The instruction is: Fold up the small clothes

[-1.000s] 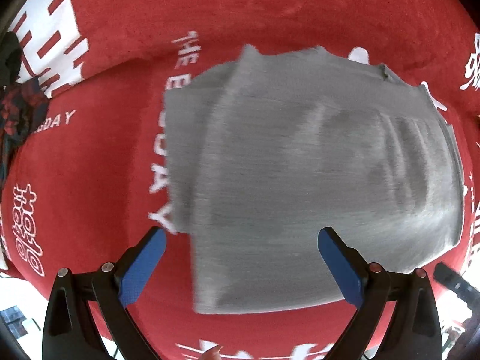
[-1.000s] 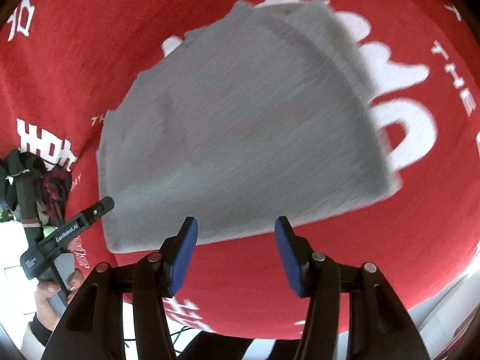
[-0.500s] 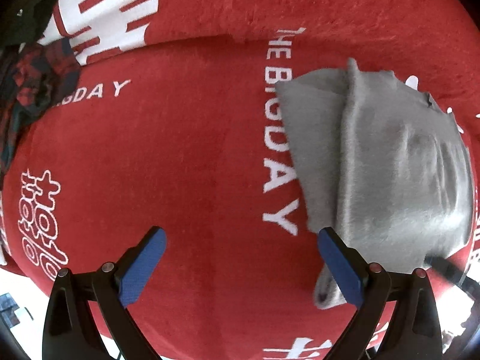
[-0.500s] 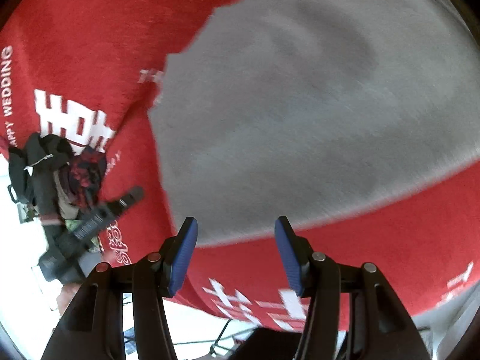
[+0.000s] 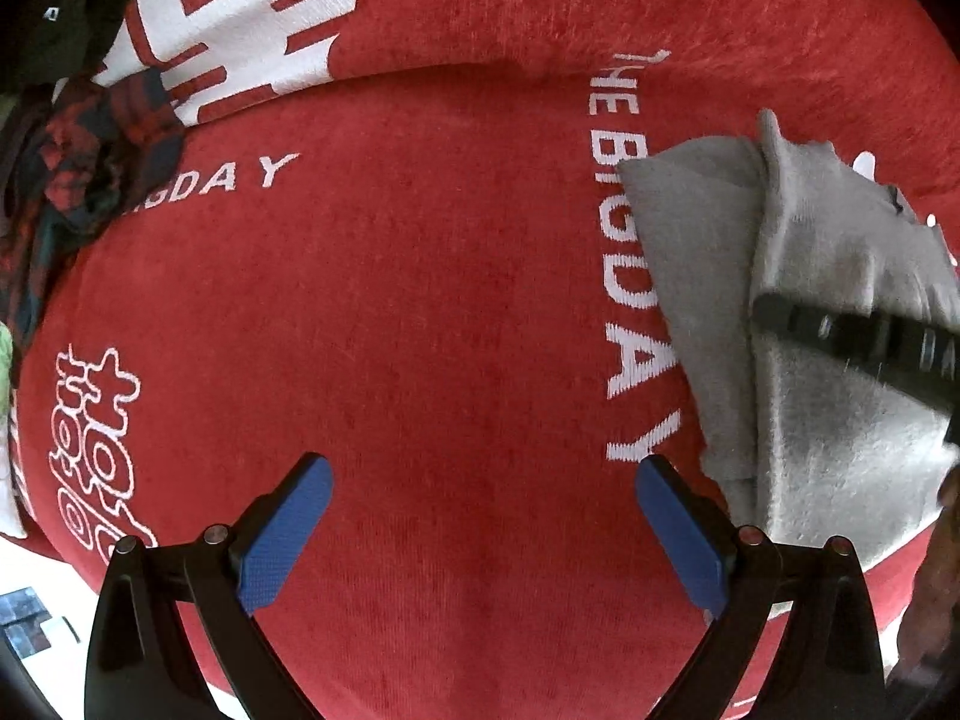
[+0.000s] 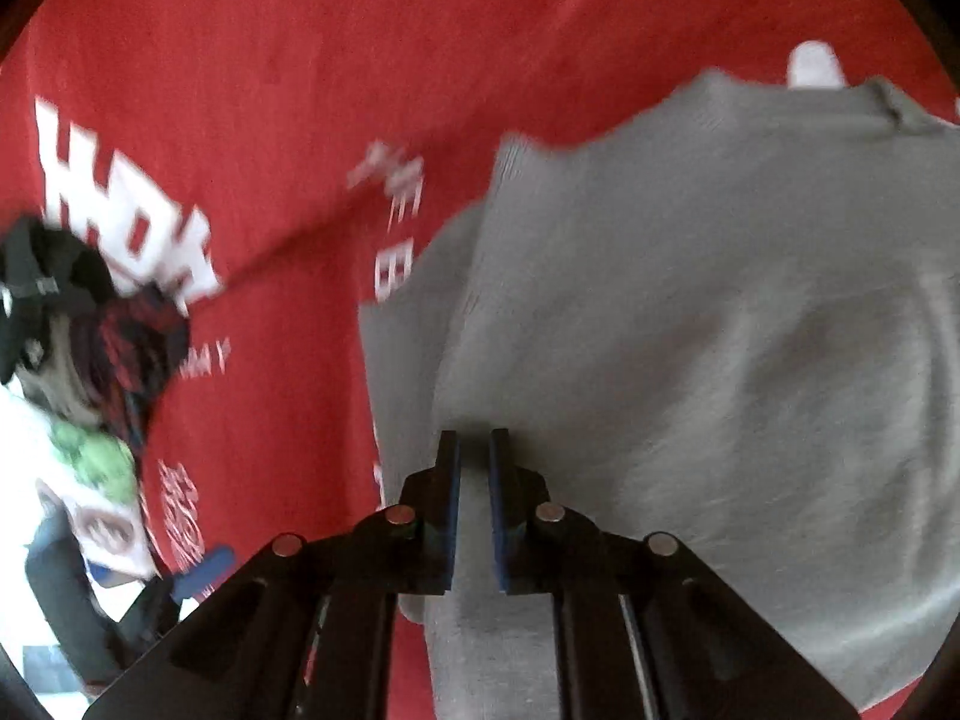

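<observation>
A folded grey garment (image 5: 828,324) lies on the red printed cloth (image 5: 420,330) at the right of the left wrist view. My left gripper (image 5: 480,516) is open and empty over bare red cloth, to the left of the garment. In the right wrist view my right gripper (image 6: 474,480) is shut on the near edge of the grey garment (image 6: 690,312), with grey fabric pinched between its blue pads. The right gripper's black body (image 5: 864,342) reaches across the garment in the left wrist view.
A pile of dark and red plaid clothes (image 5: 66,162) lies at the far left edge of the red cloth; it also shows in the right wrist view (image 6: 102,330). White lettering is printed on the cloth. The cloth's near edge drops to a pale floor (image 5: 30,618).
My left gripper moved left off the grey garment and stayed open. My right gripper moved in onto the garment's near edge and closed on it.
</observation>
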A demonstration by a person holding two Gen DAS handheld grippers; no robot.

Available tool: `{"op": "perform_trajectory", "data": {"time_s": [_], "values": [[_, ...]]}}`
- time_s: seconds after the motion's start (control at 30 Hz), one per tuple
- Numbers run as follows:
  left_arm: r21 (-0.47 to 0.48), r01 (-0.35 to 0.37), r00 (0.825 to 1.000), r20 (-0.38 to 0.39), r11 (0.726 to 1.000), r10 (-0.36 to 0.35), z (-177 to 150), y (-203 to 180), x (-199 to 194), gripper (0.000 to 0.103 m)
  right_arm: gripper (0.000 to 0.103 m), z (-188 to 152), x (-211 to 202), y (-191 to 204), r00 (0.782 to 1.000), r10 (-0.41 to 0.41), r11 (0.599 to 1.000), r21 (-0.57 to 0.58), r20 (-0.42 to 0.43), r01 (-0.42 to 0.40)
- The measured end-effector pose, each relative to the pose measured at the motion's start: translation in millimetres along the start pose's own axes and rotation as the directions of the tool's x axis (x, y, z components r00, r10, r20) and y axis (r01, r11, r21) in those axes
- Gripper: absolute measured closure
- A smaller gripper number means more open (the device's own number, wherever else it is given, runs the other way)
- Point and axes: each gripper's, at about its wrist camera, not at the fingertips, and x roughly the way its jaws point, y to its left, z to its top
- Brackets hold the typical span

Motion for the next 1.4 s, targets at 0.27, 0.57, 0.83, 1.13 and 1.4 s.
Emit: {"op": "perform_trajectory", "data": {"time_s": [0.27, 0.57, 0.83, 1.13, 1.4], "values": [[-0.050, 0.018, 1.000, 0.002, 0.999, -0.017, 15.2, 12.3, 10.2, 0.002, 0.093, -19.8, -9.6, 7.8, 0.996, 0.062, 0.997, -0.037, -0.059, -0.065], [-0.022, 0.074, 0.997, -0.024, 0.997, -0.075, 35.0, 1.4, 21.6, 0.002, 0.087, -53.8, -48.7, -39.0, 0.986, 0.160, 0.981, 0.113, -0.037, -0.155], [-0.066, 0.174, 0.984, -0.033, 0.983, -0.176, 45.4, -6.7, 31.8, 0.002, 0.061, -100.3, -78.1, -87.7, 0.967, 0.255, 0.929, 0.271, 0.019, -0.251], [-0.123, 0.311, 0.948, -0.026, 0.942, -0.317, 62.9, -23.2, 47.1, 0.002, 0.054, -160.5, -83.0, -145.7, 0.940, 0.313, 0.811, 0.478, 0.136, -0.339], [-0.183, 0.443, 0.886, -0.065, 0.878, -0.460, 60.8, -34.9, 52.6, 0.002, 0.051, -155.0, -59.0, -141.9, 0.894, 0.369, 0.729, 0.517, 0.255, -0.448]]}}
